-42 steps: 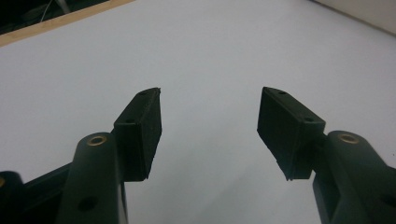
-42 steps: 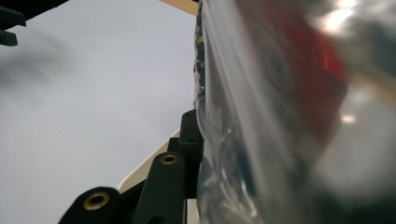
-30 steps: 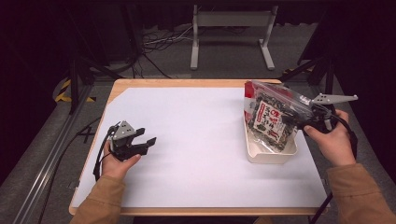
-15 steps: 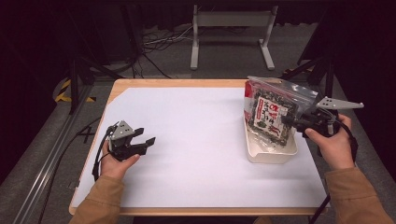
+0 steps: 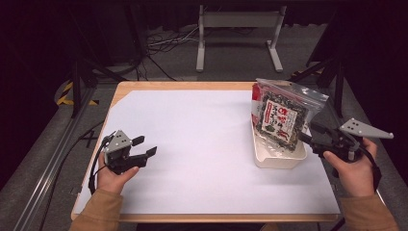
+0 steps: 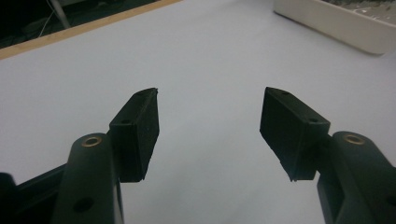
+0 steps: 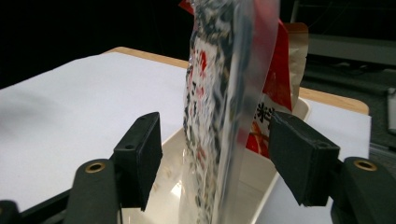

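White tabletop (image 5: 192,144): right claw (image 5: 308,137), just opened, straddles bag (image 5: 279,115) in tray (image 5: 276,161); left claw (image 5: 144,147) open, empty.

Snack bag (image 5: 280,114) upright in white tray (image 5: 279,157), right gripper (image 5: 308,134) beside it, left gripper (image 5: 144,146) well apart

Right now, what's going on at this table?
A person works with a handheld gripper in each hand. The right gripper has just been opening its jaws around a clear snack bag that stands in a white tray at the table's right side; the bag sits between the pads, which no longer press on it. More packets stand behind it in the tray. The left gripper hovers open over the white table, holding nothing.
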`<state>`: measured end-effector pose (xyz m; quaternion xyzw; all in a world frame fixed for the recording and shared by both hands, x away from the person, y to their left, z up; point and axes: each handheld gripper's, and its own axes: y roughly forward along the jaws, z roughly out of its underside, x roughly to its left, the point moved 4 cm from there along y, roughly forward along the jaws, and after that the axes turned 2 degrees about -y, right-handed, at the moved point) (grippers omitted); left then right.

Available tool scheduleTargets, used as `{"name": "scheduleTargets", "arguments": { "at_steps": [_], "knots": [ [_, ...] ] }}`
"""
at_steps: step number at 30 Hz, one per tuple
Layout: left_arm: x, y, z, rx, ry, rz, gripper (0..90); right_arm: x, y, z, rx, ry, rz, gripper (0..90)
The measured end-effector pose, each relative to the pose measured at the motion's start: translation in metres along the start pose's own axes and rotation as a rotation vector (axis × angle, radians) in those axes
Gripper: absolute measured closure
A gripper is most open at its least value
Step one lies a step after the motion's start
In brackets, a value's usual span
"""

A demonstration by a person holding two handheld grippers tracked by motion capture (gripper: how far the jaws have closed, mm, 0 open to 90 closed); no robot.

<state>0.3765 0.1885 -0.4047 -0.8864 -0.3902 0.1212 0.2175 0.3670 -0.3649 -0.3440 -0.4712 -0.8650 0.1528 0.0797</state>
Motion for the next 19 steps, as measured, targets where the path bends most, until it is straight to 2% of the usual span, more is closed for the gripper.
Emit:
{"name": "scheduleTargets", "arguments": {
  "at_steps": [2, 3, 6, 10, 14, 17, 19],
  "knots": [
    [-0.004, -0.012, 0.005, -0.015, -0.005, -0.003, 38.0, 0.01, -0.005, 0.014, -0.018, 0.008, -0.002, 34.6],
    [-0.004, -0.012, 0.005, -0.015, -0.005, -0.003, 38.0, 0.01, -0.005, 0.014, -0.018, 0.008, -0.002, 34.6],
    [-0.007, -0.024, 0.014, -0.031, -0.012, -0.013, 37.9, 0.019, -0.005, 0.033, -0.047, -0.001, 0.002, 33.7],
    [-0.006, -0.039, 0.026, -0.058, -0.007, -0.032, 37.7, 0.025, -0.002, 0.046, -0.054, -0.013, -0.001, 32.3],
    [-0.003, -0.043, 0.032, -0.088, -0.032, -0.03, 37.6, 0.028, 0.001, 0.052, -0.051, -0.006, -0.003, 31.1],
    [-0.004, -0.043, 0.032, -0.097, -0.037, -0.03, 37.5, 0.028, 0.002, 0.054, -0.054, -0.002, 0.001, 29.7],
    [-0.005, -0.042, 0.031, -0.095, -0.024, -0.03, 37.3, 0.027, 0.002, 0.056, -0.056, 0.003, 0.001, 29.2]
  ]
}}
